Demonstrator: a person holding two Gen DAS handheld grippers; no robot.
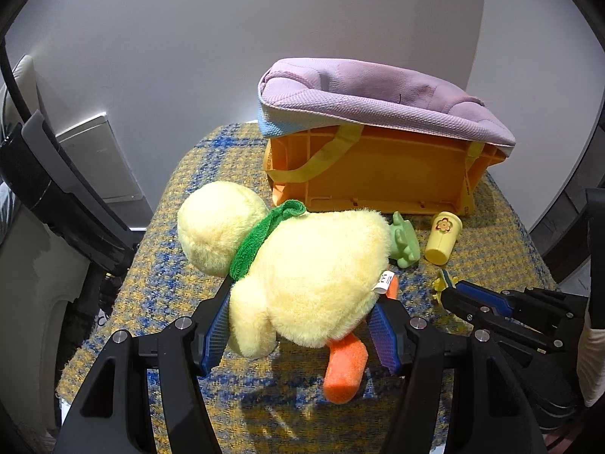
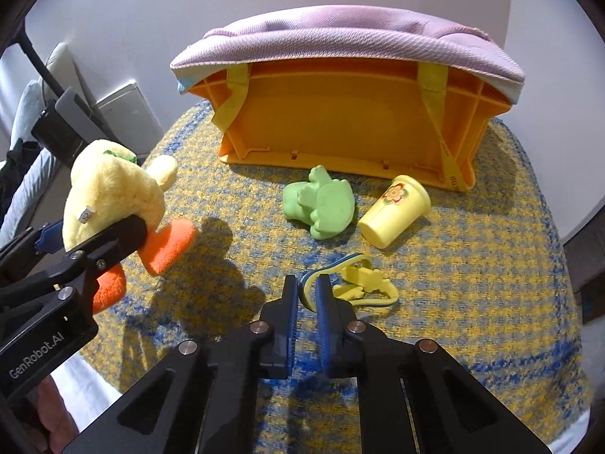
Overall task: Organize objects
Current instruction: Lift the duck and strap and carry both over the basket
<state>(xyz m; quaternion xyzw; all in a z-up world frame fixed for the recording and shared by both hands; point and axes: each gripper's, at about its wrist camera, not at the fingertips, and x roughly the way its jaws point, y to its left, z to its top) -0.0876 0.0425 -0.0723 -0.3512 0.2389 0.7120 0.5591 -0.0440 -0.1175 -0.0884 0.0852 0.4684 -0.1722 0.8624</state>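
Note:
A yellow plush duck (image 1: pixel 310 265) with a green scarf and orange feet hangs a little above the table, casting a shadow on the cloth. My left gripper (image 1: pixel 302 302) is shut on its body. The same duck (image 2: pixel 109 189) shows at the left of the right wrist view, with the left gripper (image 2: pixel 87 230) on it. My right gripper (image 2: pixel 307 285) is shut on the sole of a small yellow-and-blue toy sandal (image 2: pixel 363 280). In the left wrist view the right gripper (image 1: pixel 450 291) is at the right with the sandal (image 1: pixel 440 283) at its tip.
An orange crate (image 2: pixel 340 121) lies on its side at the back of the yellow-and-blue woven cloth (image 2: pixel 472 265), with a purple cushion (image 2: pixel 340 34) on top. A green frog toy (image 2: pixel 321 208) and a yellow flower cup (image 2: pixel 393 212) lie in front of it. A white panel (image 1: pixel 98 159) leans against the wall.

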